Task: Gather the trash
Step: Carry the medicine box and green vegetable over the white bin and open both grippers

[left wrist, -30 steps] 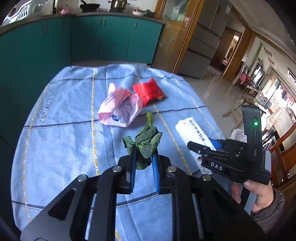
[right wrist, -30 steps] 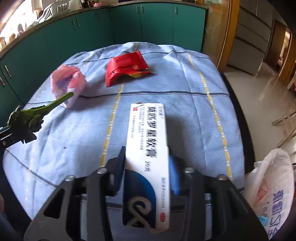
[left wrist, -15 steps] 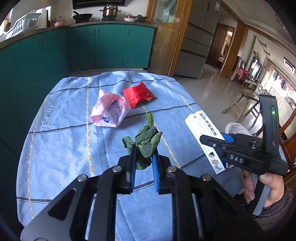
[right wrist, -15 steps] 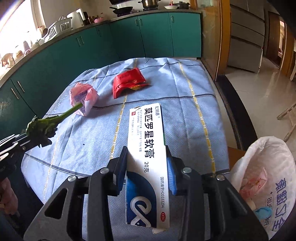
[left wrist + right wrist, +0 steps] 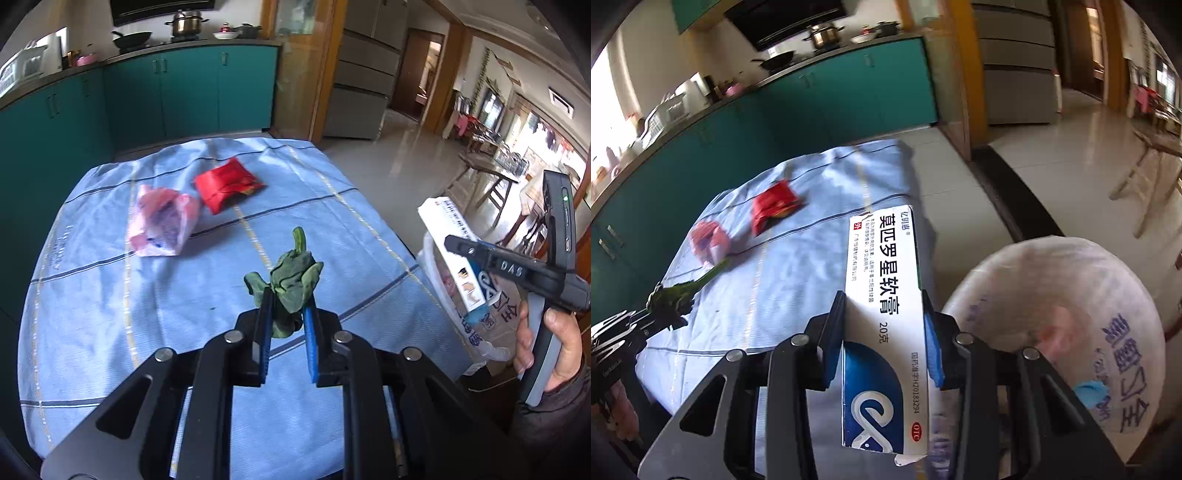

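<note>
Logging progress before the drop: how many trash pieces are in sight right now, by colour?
Green: 1, leafy scrap in the left hand-held gripper
White and blue: 1, ointment box in the right hand-held gripper
Red: 1, wrapper on the tablecloth
Pink: 1, plastic bag on the tablecloth
Total: 4

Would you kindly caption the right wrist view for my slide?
Right gripper carrying an ointment box toward the white trash bag beside the table.
</note>
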The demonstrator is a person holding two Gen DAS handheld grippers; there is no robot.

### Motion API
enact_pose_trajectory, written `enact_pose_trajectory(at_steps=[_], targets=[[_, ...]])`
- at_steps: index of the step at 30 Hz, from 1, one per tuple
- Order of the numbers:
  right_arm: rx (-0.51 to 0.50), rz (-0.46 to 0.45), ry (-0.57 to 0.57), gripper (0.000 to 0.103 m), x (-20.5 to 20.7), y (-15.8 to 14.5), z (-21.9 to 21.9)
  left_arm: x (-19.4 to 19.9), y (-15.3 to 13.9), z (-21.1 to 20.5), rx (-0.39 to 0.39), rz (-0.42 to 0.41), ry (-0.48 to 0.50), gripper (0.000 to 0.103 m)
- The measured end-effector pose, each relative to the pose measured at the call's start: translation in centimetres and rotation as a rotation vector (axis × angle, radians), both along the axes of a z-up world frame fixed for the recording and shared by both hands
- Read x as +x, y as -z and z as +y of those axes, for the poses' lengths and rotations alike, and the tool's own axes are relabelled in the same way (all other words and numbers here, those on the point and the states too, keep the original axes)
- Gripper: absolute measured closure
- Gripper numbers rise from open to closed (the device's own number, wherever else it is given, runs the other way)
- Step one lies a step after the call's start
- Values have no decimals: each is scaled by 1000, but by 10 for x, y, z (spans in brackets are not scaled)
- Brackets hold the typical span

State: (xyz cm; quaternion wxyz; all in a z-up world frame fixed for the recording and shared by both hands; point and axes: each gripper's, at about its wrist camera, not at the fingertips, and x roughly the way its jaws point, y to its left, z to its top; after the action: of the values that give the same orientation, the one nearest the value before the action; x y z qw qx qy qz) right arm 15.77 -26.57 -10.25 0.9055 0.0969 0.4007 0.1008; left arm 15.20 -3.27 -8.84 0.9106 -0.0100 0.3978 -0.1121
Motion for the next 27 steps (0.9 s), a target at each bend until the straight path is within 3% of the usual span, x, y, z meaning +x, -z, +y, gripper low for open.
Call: enact_pose_trajectory(at_steps=[13,19,27], targets=[[-7,6,252,65,-42,12,-112,29,17,-100,-37,73,220,86],[-16,23,332,65,-66,17,-146,31,24,-176,-41,73,407,86],[-8,47,373,65,-77,28,-166,30,54,-242,16,127,532,86]])
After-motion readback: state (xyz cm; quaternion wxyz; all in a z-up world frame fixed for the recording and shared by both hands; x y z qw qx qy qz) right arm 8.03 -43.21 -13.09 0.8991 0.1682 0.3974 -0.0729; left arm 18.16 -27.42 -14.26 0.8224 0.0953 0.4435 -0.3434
